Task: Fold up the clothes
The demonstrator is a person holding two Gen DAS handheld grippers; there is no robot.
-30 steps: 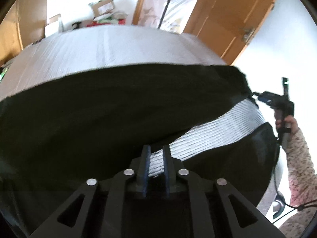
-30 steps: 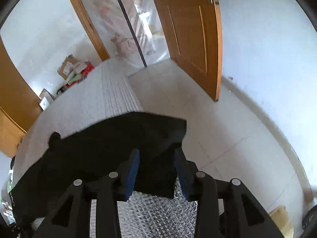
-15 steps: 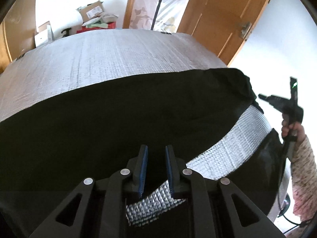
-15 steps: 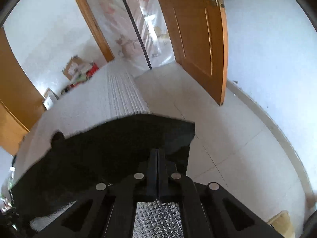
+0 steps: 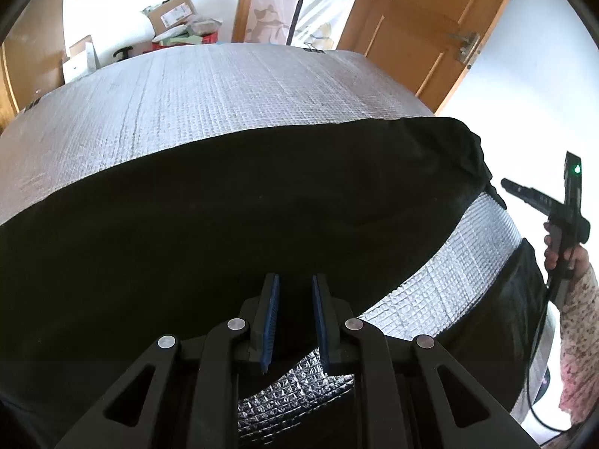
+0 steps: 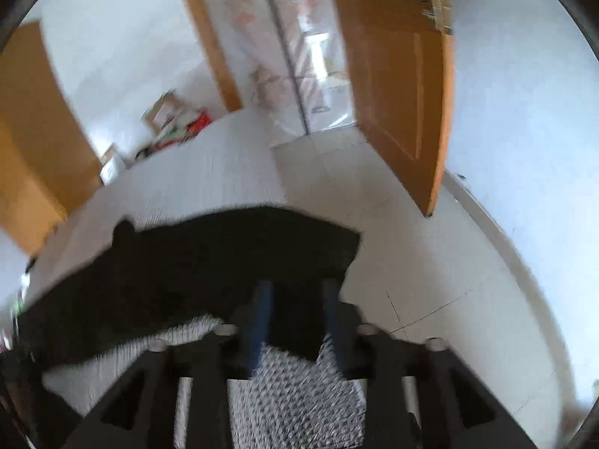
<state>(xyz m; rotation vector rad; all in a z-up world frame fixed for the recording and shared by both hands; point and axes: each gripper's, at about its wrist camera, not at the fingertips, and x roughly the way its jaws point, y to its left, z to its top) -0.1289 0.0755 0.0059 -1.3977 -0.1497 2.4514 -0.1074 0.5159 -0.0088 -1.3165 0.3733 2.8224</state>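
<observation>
A black garment (image 5: 262,217) lies spread across a silver quilted mat (image 5: 209,93) on the table. A folded band of it runs right to a bunched end near the table's right edge. My left gripper (image 5: 295,299) hovers over the garment's near fold edge, its jaws apart, with cloth and mat visible in the gap and the pads not pressing. My right gripper (image 6: 295,299) is blurred and its jaws are opening. The garment's right corner (image 6: 262,254) lies under and beyond them, unclamped. In the left wrist view the right gripper (image 5: 511,186) is held off the table's right edge.
A hand in a floral sleeve (image 5: 576,321) holds the right gripper. An open wooden door (image 6: 404,86) and tiled floor (image 6: 430,280) lie beyond the table's right side. Cardboard boxes (image 5: 172,18) are piled against the far wall.
My left gripper slid forward over the garment's fold edge and its jaws widened a little. My right gripper went from open to shut, then open again, while rolling.
</observation>
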